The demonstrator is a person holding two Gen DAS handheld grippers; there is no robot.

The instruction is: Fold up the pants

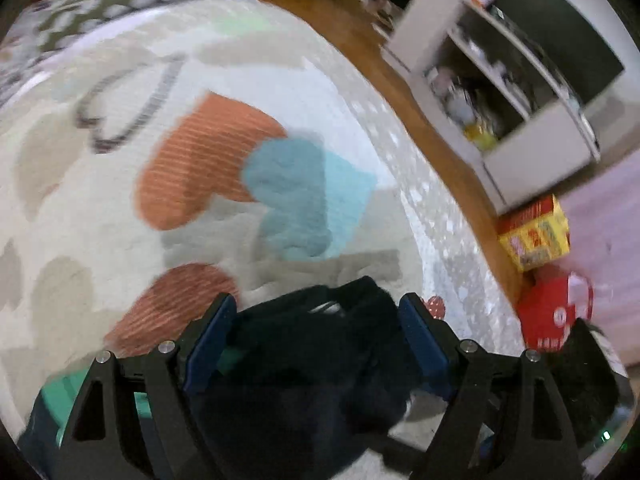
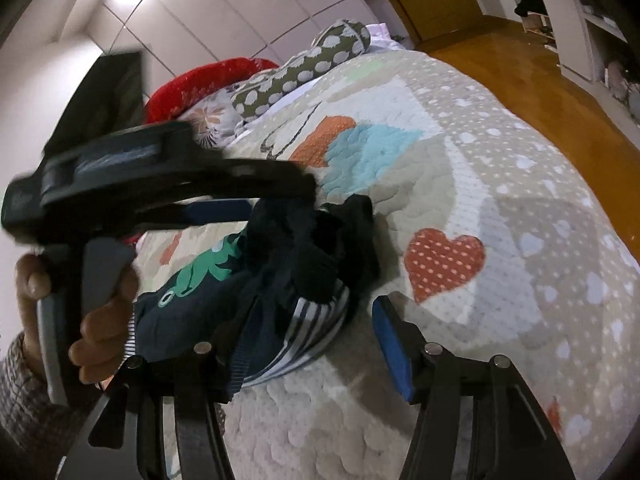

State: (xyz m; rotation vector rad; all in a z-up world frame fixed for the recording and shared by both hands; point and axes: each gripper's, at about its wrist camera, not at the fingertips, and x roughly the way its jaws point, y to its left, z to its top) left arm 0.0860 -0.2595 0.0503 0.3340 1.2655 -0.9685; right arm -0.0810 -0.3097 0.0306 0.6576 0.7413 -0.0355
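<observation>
Dark navy pants (image 2: 304, 248) with a green print and a striped band lie bunched on the quilted bedspread (image 2: 500, 184). In the left wrist view the dark cloth (image 1: 316, 344) fills the space between my left gripper's (image 1: 320, 320) blue pads, which stand wide apart around it. In the right wrist view my right gripper (image 2: 316, 320) is open; its left pad is hidden behind the pants and its right pad (image 2: 390, 344) is clear of them. The left gripper (image 2: 264, 208), held in a hand, reaches into the top of the bunch from the left.
The bed carries a spotted bolster (image 2: 304, 68) and a red cushion (image 2: 208, 80) at its far end. Wooden floor (image 2: 520, 60) runs beside the bed. A white shelf unit (image 1: 500, 92) and red and yellow boxes (image 1: 536, 236) stand on the floor to the right.
</observation>
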